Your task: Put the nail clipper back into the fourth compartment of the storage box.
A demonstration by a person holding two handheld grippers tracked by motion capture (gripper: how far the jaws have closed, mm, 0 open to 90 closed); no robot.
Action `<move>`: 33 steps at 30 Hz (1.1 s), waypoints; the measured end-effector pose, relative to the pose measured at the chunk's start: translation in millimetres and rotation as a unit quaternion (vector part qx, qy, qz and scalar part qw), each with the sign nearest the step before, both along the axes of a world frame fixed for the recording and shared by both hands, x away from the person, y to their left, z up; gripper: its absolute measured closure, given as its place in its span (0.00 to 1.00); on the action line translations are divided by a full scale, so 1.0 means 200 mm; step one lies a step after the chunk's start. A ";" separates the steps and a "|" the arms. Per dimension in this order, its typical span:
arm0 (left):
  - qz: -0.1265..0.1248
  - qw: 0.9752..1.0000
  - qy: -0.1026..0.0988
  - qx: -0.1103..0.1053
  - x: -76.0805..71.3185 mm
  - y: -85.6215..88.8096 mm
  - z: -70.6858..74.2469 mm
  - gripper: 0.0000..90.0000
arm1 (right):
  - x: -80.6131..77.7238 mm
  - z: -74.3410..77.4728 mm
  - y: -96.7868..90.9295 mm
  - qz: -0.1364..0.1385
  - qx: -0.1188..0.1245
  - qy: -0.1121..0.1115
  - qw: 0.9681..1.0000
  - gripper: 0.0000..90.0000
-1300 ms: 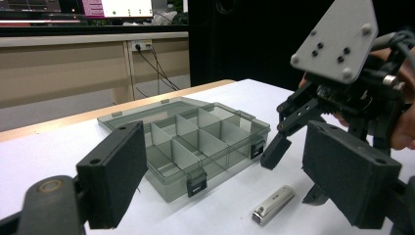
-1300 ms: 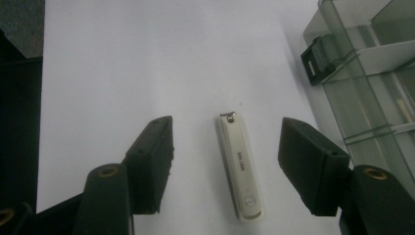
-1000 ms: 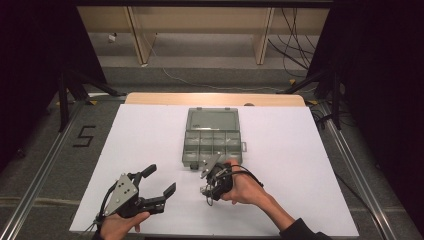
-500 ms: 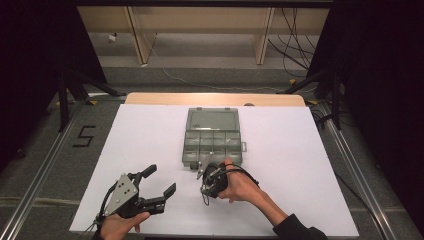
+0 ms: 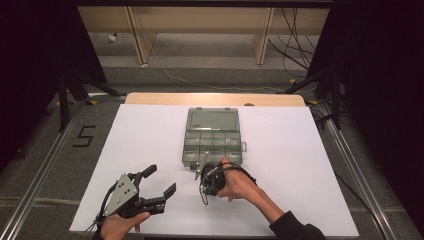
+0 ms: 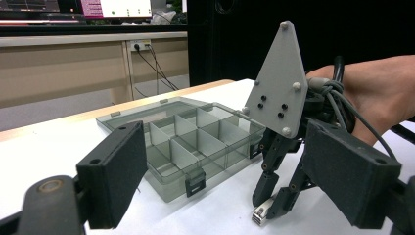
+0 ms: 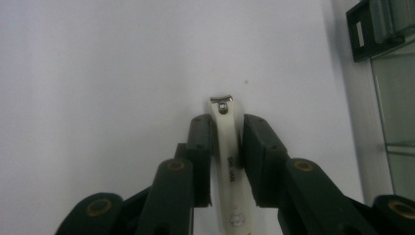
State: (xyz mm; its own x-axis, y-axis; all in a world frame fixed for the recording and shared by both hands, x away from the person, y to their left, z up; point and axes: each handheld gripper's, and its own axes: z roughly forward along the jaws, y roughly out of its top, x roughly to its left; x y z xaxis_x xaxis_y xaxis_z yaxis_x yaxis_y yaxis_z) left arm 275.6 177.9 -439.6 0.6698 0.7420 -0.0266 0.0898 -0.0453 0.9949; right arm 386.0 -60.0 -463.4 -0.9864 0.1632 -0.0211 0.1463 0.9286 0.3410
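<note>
1. A nail clipper (image 7: 228,161) is pinched between the jaws of the right gripper (image 7: 228,147), which have just been closing on it; its metal tip juts beyond them at mid-frame.
2. The clipper is seen as slim, cream-white with small lettering, lying on the white table (image 7: 98,73).
3. The left gripper (image 5: 159,181) is held spread wide, lower left, with nothing between its jaws.
4. An open compartment box (image 5: 212,142) is seen beyond, at centre.
</note>
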 end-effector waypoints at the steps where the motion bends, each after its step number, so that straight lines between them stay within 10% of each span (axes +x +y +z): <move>1: 0.000 1.000 0.001 -0.002 0.00 0.00 0.00 0.18 | 0.00 0.00 0.00 0.005 -0.002 0.000 1.000 0.85; 7: 0.000 1.000 0.001 -0.004 -0.01 0.00 0.00 0.18 | -0.02 0.00 0.01 0.013 -0.007 -0.008 1.000 0.86; 15: 0.000 1.000 0.001 -0.006 -0.01 0.00 0.00 0.18 | 0.00 0.05 -0.03 -0.003 0.057 0.006 0.998 0.86; 21: -0.001 1.000 0.002 -0.008 -0.01 0.00 0.00 0.18 | 0.02 0.12 -0.07 -0.014 0.130 0.017 0.991 0.87; 33: -0.001 1.000 0.000 -0.011 -0.01 0.00 0.00 0.18 | 0.07 0.21 -0.15 -0.057 0.193 -0.019 0.979 0.86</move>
